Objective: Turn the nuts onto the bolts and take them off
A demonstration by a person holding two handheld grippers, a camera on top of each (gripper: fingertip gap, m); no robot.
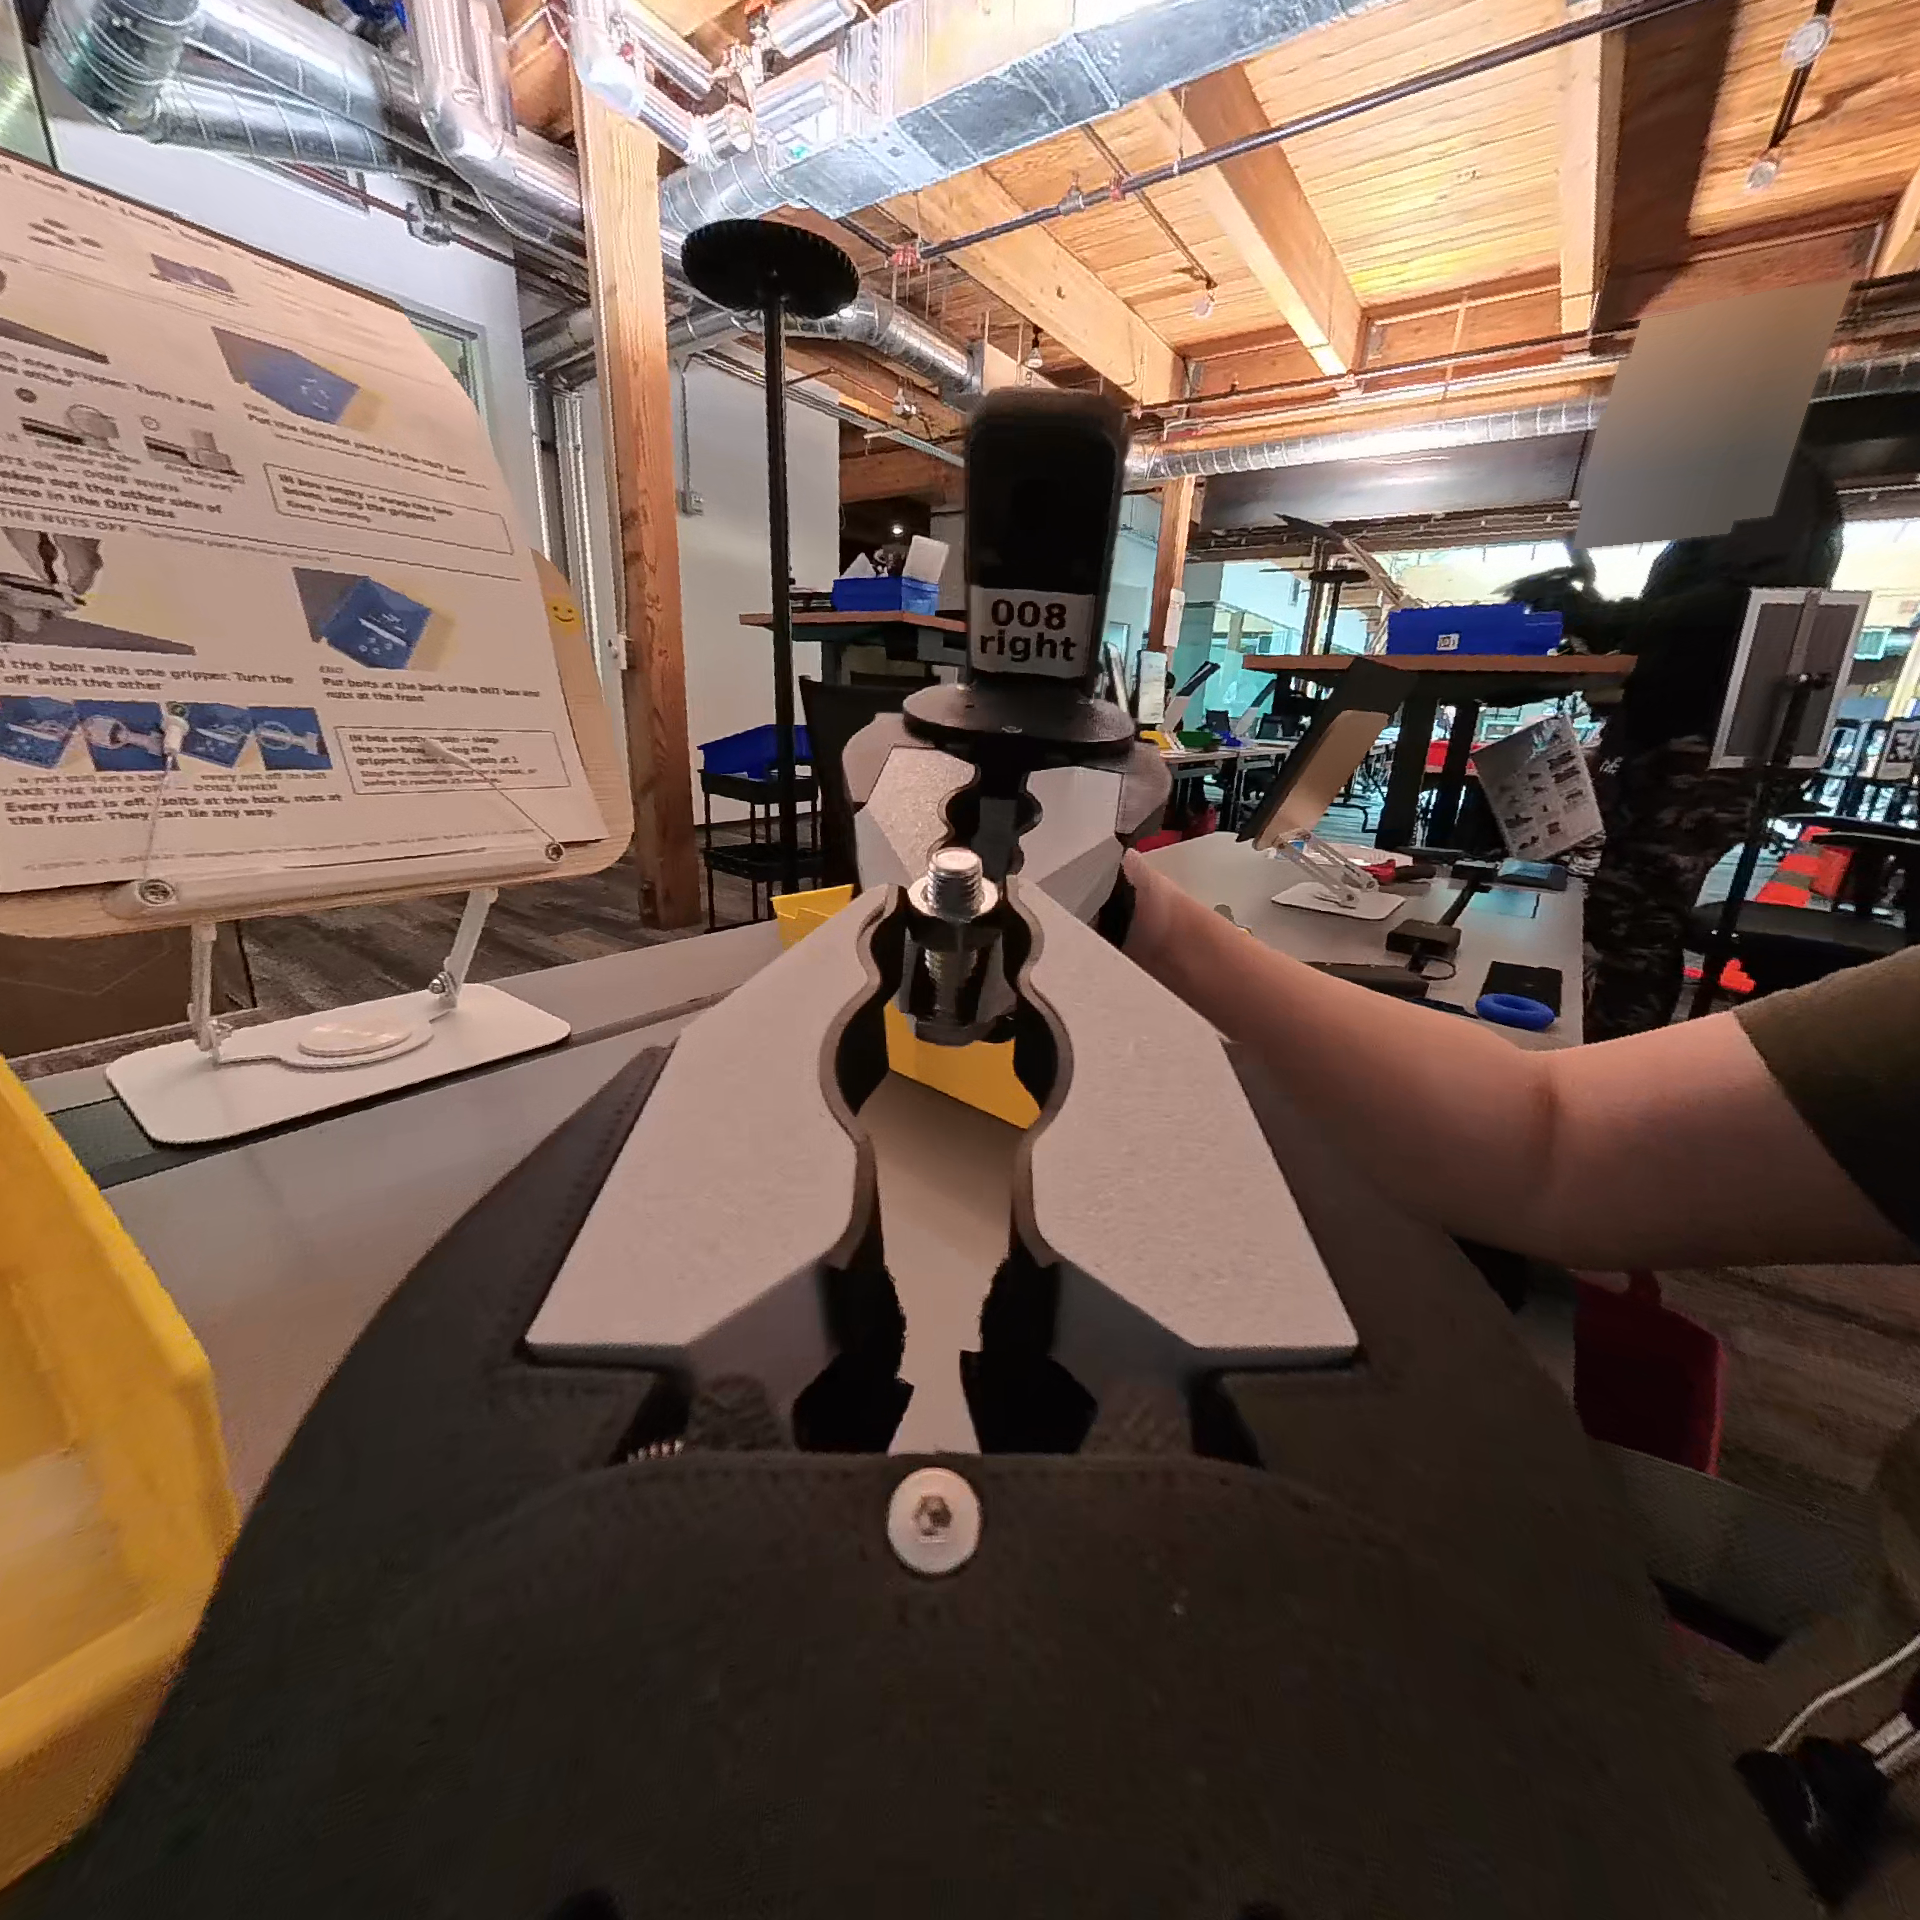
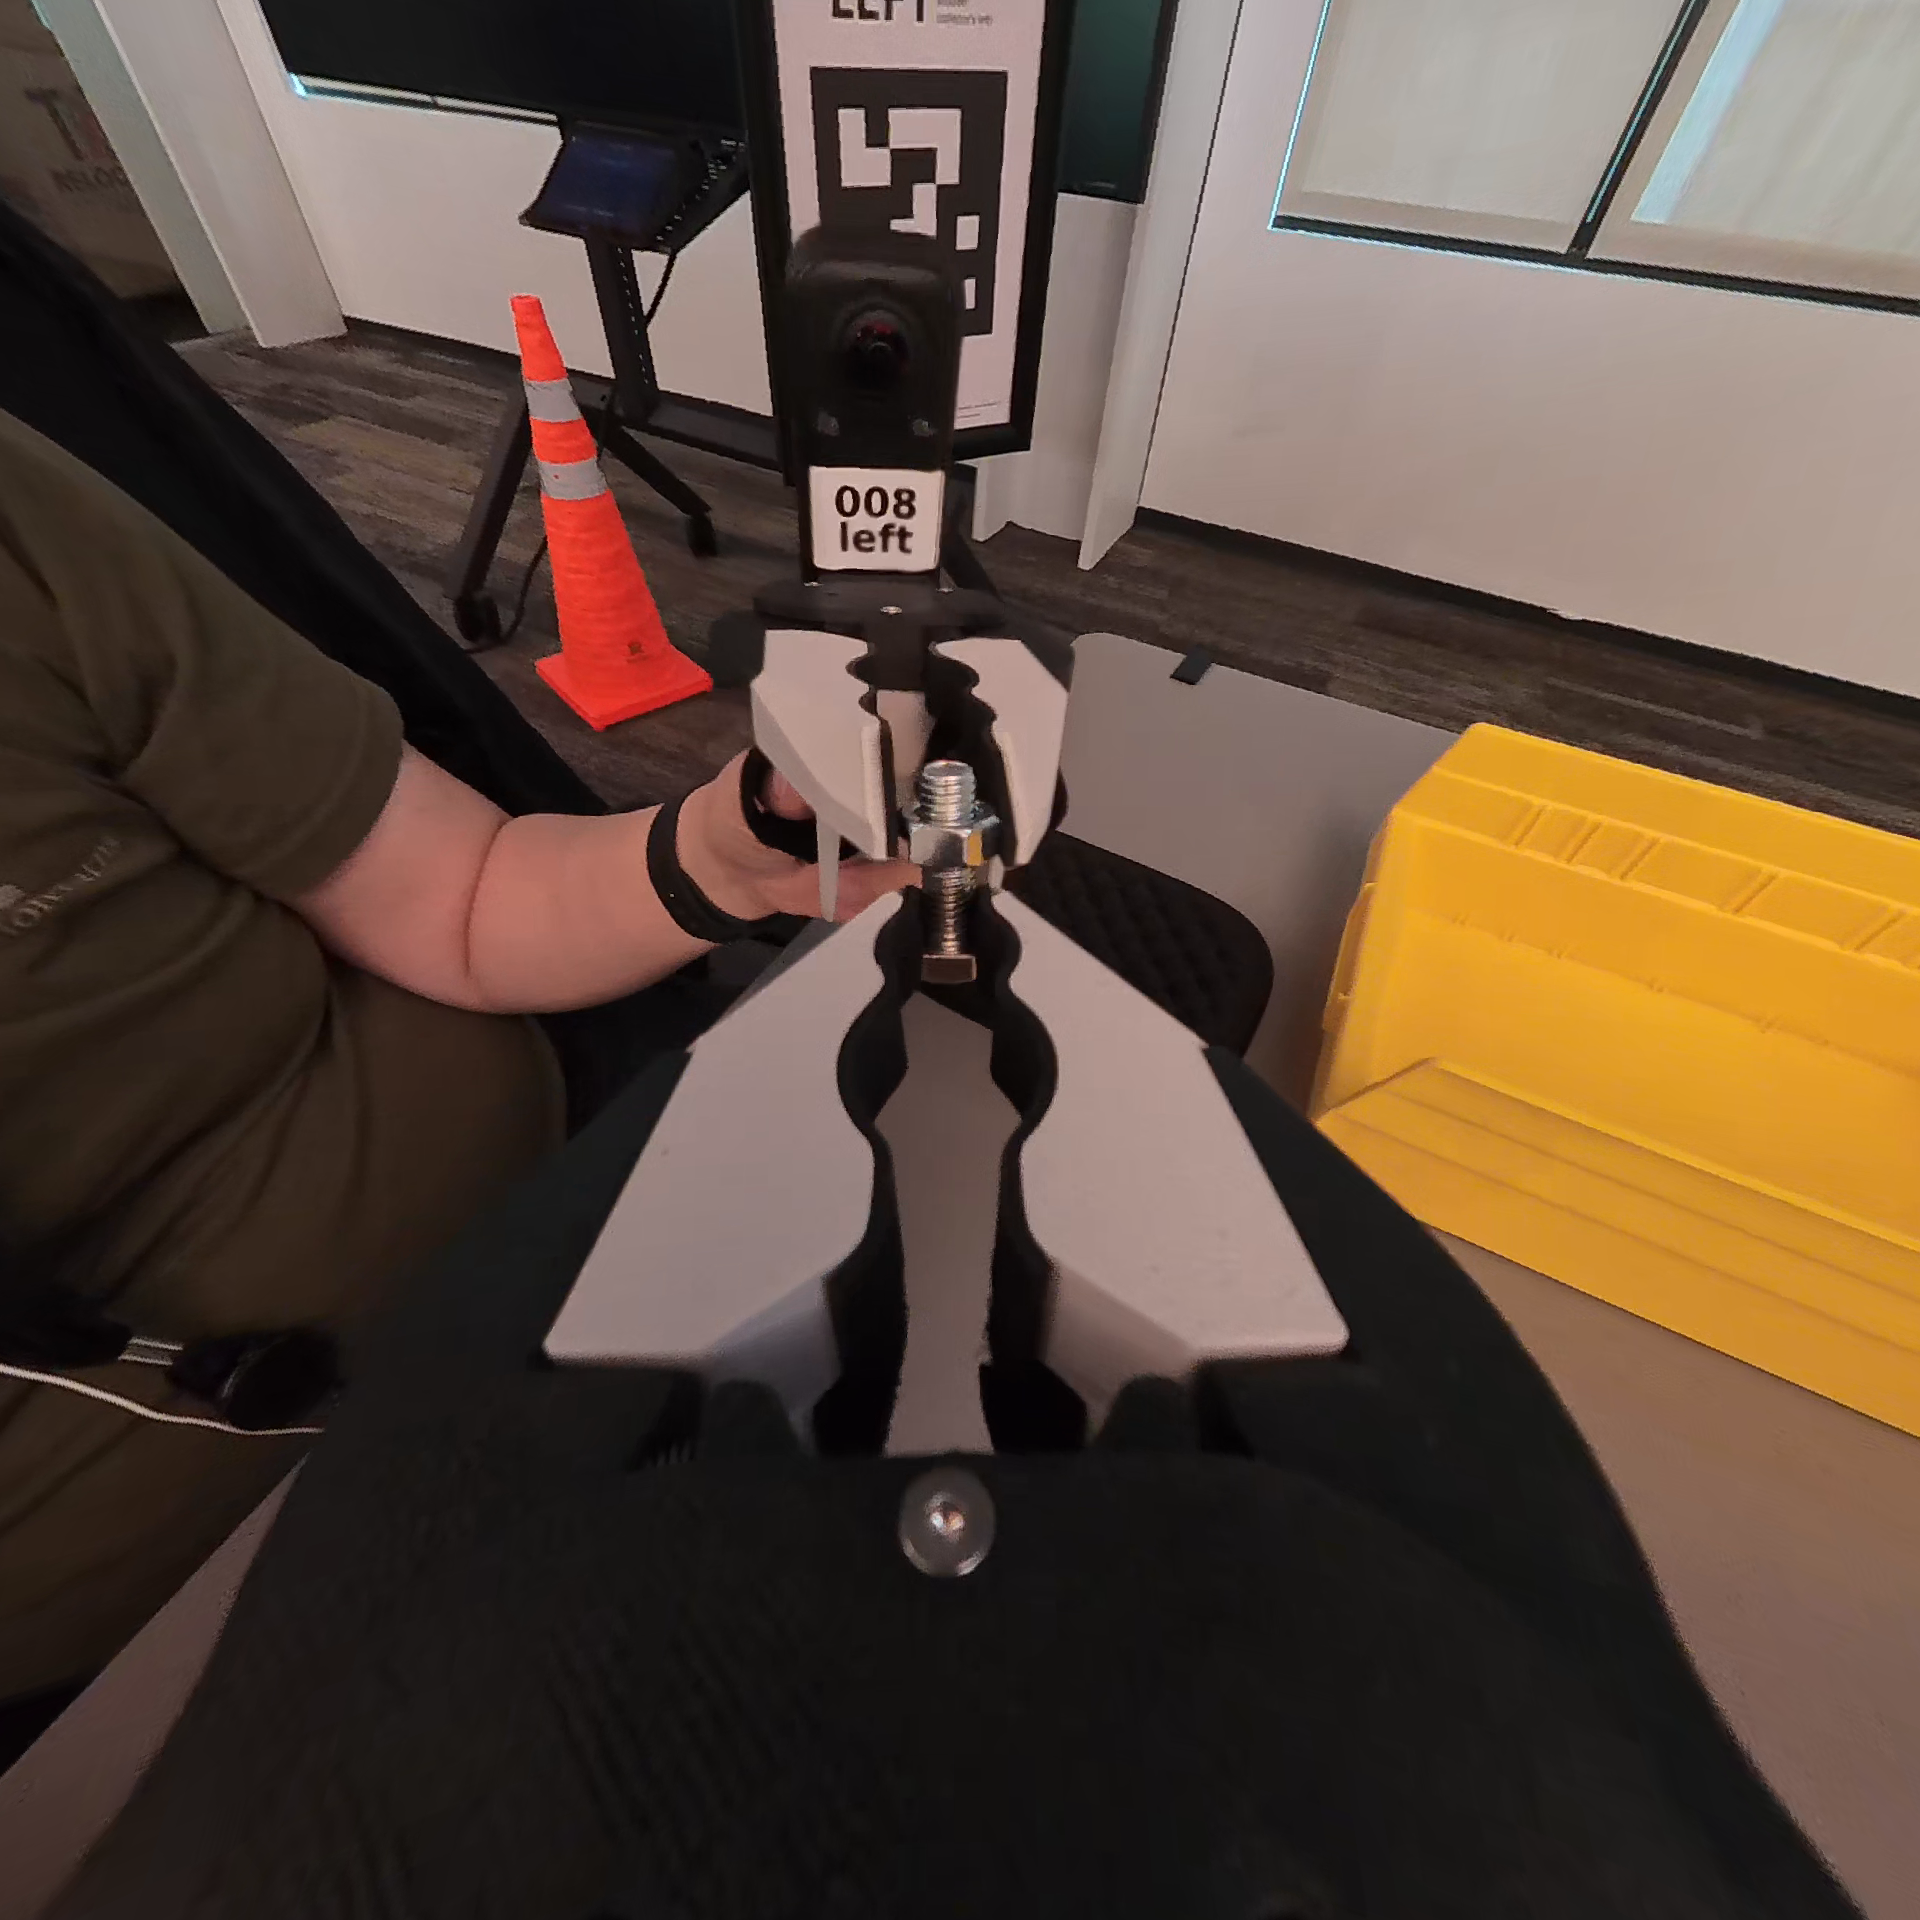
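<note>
Bolt [image 2: 948,914] and nut [image 2: 951,840] are held up in the air between the two grippers, above the grey table [image 2: 1226,790], threaded end pointing up.

Handling, as I judge it: plain bright steel, small and rigid, light enough that weight is no concern. Smooth plated surfaces will slip under a weak pinch. Best holds are the flats: the bolt's head for one tool, the nut's hexagon for the other. Threads give poor purchase and should be left free.

Right gripper [image 2: 951,961]: jaws drawn close, pinching the bolt low down at its head; the shank stands up between the finger tips.

Left gripper [image 1: 951,971]: jaws also narrowed, closed across the nut partway up the shank. From its own camera the threaded tip [image 1: 957,871] shows above the fingers, the nut itself mostly shadowed by the dark pads. From the right wrist view its fingers [image 2: 847,769] bracket the nut on both sides.

The tools meet nearly nose to nose. A few threads show above the nut, more below.

Yellow bin [image 2: 1621,997] sits on the table, near; instruction sheet [image 1: 260,540] stands on a stand behind.
</note>
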